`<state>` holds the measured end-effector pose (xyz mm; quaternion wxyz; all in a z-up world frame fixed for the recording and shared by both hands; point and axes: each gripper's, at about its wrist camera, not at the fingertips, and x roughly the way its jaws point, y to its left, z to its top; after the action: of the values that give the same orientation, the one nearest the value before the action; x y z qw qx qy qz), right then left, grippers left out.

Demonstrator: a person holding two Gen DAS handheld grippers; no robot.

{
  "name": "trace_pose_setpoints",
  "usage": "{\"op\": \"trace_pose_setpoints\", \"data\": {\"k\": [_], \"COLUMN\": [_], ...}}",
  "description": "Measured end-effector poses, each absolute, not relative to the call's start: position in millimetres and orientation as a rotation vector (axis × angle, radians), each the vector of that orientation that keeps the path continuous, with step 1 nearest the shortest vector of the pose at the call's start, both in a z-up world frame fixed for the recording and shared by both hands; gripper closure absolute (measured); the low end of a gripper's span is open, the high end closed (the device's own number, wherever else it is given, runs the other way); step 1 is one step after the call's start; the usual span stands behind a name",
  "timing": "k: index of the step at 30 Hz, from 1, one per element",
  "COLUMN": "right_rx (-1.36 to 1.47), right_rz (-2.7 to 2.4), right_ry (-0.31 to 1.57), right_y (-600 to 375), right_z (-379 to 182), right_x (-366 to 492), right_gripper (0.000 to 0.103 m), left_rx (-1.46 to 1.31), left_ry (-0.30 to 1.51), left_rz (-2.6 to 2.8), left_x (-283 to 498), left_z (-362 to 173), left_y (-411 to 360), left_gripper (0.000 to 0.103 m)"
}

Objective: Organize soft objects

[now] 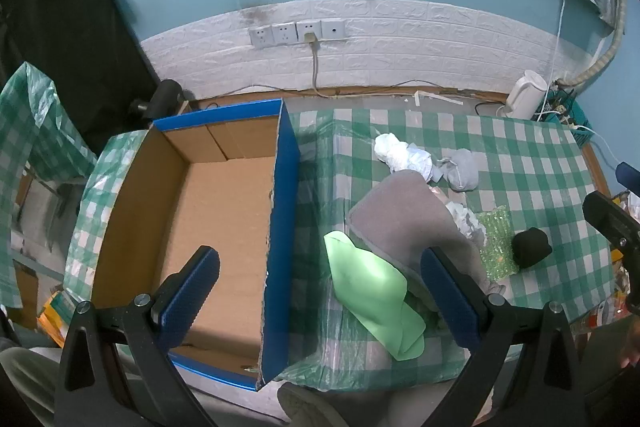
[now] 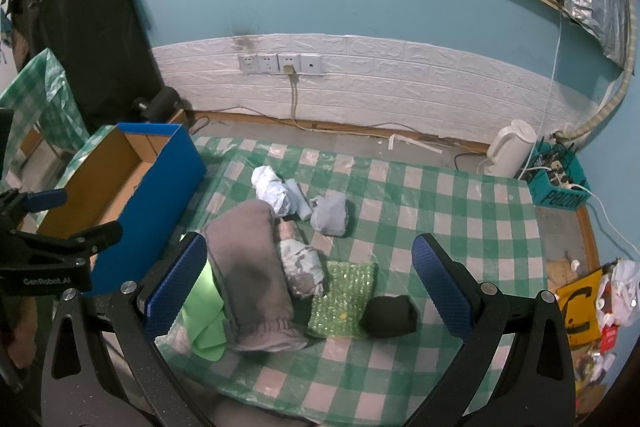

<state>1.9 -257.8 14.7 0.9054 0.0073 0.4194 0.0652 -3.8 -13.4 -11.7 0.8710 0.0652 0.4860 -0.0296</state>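
An empty blue cardboard box (image 1: 284, 227) (image 2: 160, 187) stands at the table's left. Right of it lie a light green cloth (image 1: 372, 299) (image 2: 204, 311), a grey garment (image 1: 404, 219) (image 2: 248, 267), white crumpled cloth (image 1: 400, 155) (image 2: 272, 187), a grey bundle (image 1: 464, 167) (image 2: 330, 213), a camouflage bundle (image 2: 302, 263), green bubble wrap (image 1: 498, 243) (image 2: 348, 295) and a black bundle (image 1: 530, 247) (image 2: 390, 315). My left gripper (image 1: 320, 291) is open and empty above the box's right wall. My right gripper (image 2: 308, 279) is open and empty above the pile.
The table has a green checked cover (image 2: 460, 227). A white kettle (image 2: 508, 147) and a teal crate of cables (image 2: 556, 183) stand at the far right. Wall sockets (image 2: 280, 63) and a cord are behind. Clutter lies on the floor at right (image 2: 592, 307).
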Motion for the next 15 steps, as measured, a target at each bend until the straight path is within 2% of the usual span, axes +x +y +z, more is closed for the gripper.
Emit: {"op": "trace_pose_setpoints", "data": {"k": [15], "right_rx": [0.019], "right_rz": [0.131], "right_ry": [0.871], "right_y": [-262.3], "right_z": [15.7], "right_x": [0.3], "right_gripper": [0.002], "left_rx": [0.16], "left_ry": [1.033], "left_rz": [-0.075], "left_x": [-5.5], "left_z": [-18.3], "left_y": [-20.3], "left_gripper": [0.002]}}
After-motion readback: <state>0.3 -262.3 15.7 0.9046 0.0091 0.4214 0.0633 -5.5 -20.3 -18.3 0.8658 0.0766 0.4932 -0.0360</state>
